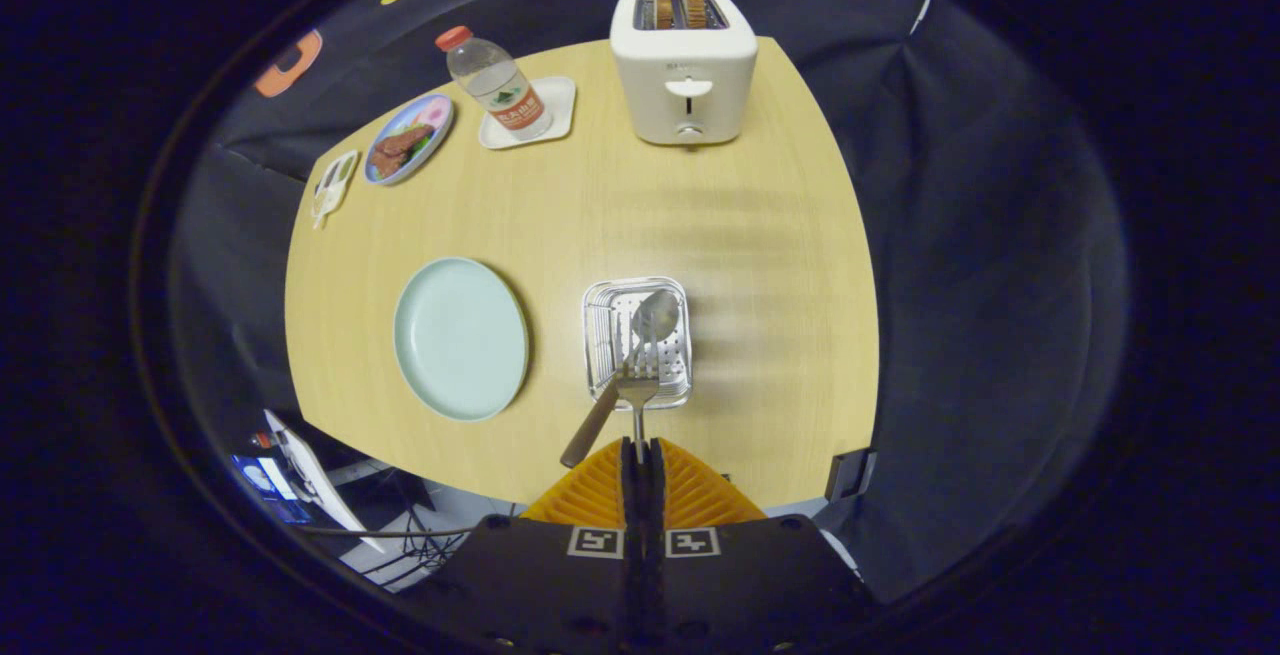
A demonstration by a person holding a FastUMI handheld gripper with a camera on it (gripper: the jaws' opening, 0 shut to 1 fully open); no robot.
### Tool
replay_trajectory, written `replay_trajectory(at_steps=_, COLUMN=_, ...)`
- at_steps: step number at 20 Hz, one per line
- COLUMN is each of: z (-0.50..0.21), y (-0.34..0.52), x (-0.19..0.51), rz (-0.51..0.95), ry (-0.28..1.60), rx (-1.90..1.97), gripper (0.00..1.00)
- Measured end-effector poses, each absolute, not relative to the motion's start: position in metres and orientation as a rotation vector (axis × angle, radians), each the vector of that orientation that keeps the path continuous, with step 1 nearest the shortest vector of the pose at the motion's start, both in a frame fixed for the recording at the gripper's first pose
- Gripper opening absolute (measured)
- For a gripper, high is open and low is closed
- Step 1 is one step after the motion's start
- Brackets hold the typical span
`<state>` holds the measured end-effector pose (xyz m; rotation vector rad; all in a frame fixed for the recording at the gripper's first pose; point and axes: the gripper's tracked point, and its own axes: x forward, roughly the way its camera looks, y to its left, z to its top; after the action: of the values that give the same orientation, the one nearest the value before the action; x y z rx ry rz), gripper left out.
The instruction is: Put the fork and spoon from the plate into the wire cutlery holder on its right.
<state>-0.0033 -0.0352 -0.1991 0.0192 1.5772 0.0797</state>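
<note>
My gripper (640, 447) is shut on the fork (640, 387), its orange fingers (600, 490) pinching the handle. The fork's tines point forward over the near rim of the wire cutlery holder (680, 375), just ahead of the fingers. The spoon (652, 315) lies in the holder with its bowl toward the far side. Its brown handle (590, 427) sticks out over the near rim toward me. The pale green plate (461, 337) sits on the wooden table left of the holder with nothing on it.
A white toaster (684, 65) with two slices of toast stands at the table's far side. A water bottle (495, 85) stands on a small white tray (560, 100), with a blue plate of food (408, 137) beside it. The table's (760, 265) near edge lies below the fingers.
</note>
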Motion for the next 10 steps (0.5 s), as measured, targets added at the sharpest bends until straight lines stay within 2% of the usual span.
replay_trajectory(at_steps=10, z=-0.225, y=-0.038, x=0.008, rz=0.053, ry=1.674, rx=0.048, gripper=0.02)
